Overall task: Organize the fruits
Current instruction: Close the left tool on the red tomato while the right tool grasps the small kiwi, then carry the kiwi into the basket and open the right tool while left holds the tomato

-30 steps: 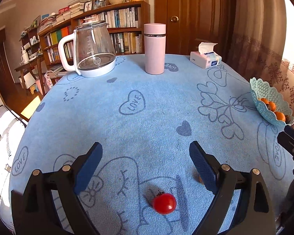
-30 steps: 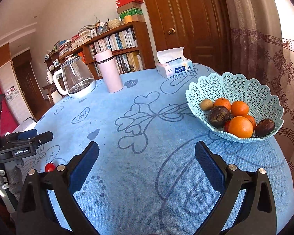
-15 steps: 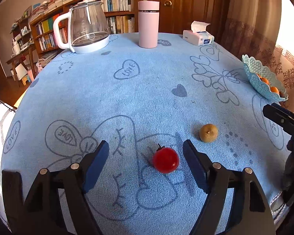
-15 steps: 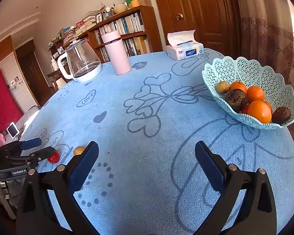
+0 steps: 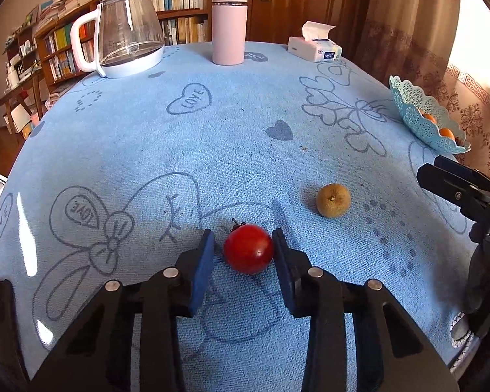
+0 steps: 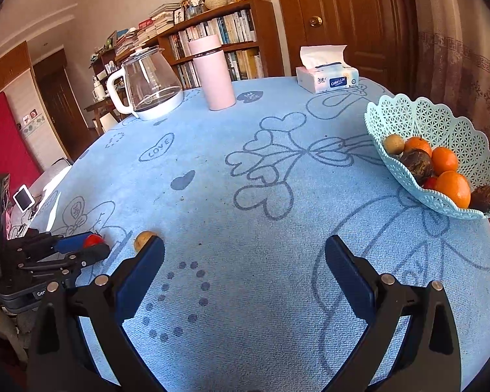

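A small red tomato lies on the blue tablecloth between the pads of my left gripper. The right pad touches it; a thin gap shows at the left pad. A brownish round fruit lies just right of it. A turquoise lattice basket at the right holds oranges and dark fruits. My right gripper is open and empty above the cloth. In the right wrist view the left gripper shows at far left with the tomato, and the brownish fruit sits beside my left pad.
A glass kettle, a pink flask and a tissue box stand at the table's far side. The basket sits near the right edge. Bookshelves and a door lie behind.
My left gripper has moved forward around the tomato and its jaws have narrowed almost onto it. The right gripper has shifted slightly; the brownish fruit has come into view.
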{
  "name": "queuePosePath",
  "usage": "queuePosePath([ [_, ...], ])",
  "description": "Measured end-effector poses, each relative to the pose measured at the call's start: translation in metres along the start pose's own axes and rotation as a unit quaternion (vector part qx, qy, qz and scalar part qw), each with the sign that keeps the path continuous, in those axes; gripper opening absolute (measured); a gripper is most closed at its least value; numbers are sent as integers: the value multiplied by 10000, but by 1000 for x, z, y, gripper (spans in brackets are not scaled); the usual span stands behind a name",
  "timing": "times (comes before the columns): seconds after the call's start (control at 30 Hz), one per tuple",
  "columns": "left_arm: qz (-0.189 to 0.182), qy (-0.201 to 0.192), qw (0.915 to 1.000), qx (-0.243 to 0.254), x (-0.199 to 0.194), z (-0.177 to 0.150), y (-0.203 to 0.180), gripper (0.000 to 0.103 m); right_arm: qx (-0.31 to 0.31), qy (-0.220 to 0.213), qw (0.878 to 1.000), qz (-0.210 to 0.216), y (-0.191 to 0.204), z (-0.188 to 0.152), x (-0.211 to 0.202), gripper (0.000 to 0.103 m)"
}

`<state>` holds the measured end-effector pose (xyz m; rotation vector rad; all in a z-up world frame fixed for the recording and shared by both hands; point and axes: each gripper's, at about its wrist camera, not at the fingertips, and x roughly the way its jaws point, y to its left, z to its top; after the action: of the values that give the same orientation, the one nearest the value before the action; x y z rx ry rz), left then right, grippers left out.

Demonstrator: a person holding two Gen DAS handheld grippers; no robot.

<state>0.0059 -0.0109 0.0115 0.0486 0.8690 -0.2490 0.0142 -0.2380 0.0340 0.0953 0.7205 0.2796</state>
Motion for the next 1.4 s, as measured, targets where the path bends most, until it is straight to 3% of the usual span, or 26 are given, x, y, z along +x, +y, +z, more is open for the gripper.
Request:
queuePosePath([
  [0.27,-237,-333,9990,-178,-11,-3,7,30,-653,237,9975,142,41,-3,13,99],
  [0.4,-241,-494,9981,-294,-17,-4,11,30,-693,513,9959,291,50,-1,27,78],
  [0.6,-201,-613,9970,-430,-21,-6,15,30,-846,739,9923,528,67,1,42,60],
  [0.73,-192,-631,9968,-451,-22,-6,16,30,-985,804,9900,616,78,3,51,58],
  [0.8,-199,-633,9967,-475,-22,-6,17,30,-1007,843,9892,656,81,4,56,50],
  [0.97,-219,-621,9967,-485,-22,-7,18,30,-1083,931,9869,748,88,7,64,42],
  [1.1,-222,-613,9967,-486,-21,-7,18,30,-1102,1041,9859,714,89,5,69,30],
  [1.4,-215,-623,9968,-456,-21,-8,17,30,-837,897,9899,714,78,7,62,30],
])
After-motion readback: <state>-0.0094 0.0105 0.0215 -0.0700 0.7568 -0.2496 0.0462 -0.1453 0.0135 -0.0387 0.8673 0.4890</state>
